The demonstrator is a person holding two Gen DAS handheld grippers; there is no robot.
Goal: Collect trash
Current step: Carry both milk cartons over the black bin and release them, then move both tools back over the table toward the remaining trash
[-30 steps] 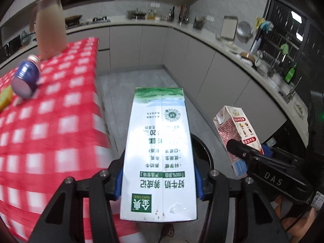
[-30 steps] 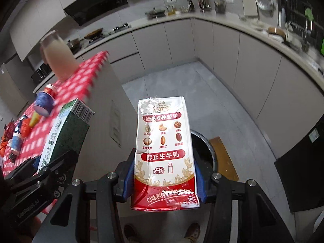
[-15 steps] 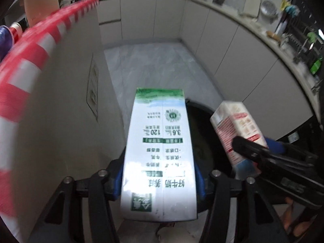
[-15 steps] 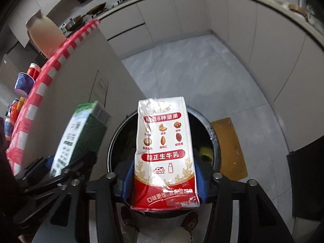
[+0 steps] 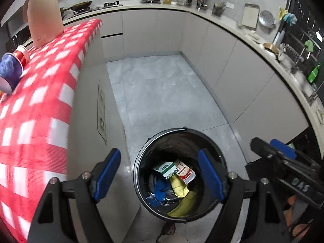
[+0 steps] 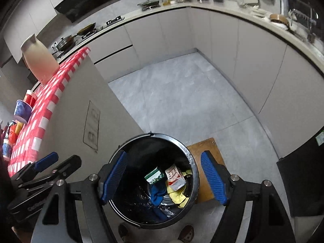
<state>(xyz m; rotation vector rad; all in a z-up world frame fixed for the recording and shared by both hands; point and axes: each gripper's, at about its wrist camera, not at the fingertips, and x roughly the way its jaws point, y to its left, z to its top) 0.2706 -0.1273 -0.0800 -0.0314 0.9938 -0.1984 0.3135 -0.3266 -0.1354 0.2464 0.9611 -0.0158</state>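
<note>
A black round trash bin (image 5: pixel 141 156) stands on the floor beside the counter; it also shows in the right wrist view (image 6: pixel 190 158). Inside lie a green-and-white milk carton (image 5: pixel 165 168) (image 6: pixel 154 175), a red-and-white milk carton (image 5: pixel 185 171) (image 6: pixel 175 177), and blue and yellow trash. My left gripper (image 5: pixel 160 175) is open and empty above the bin. My right gripper (image 6: pixel 164 179) is open and empty above the bin. The right gripper also shows in the left wrist view (image 5: pixel 283 162), and the left gripper shows in the right wrist view (image 6: pixel 46 164).
A counter with a red-and-white checked cloth (image 5: pixel 36 105) is on the left, with a beige jug (image 5: pixel 43 14), a blue cup (image 5: pixel 9 73) and a red cup (image 5: pixel 22 53). Grey cabinets (image 5: pixel 232 60) curve round the tiled floor. A brown mat (image 6: pixel 206 162) lies by the bin.
Both grippers have opened and let go of their cartons. The green carton and the red carton now lie inside the bin.
</note>
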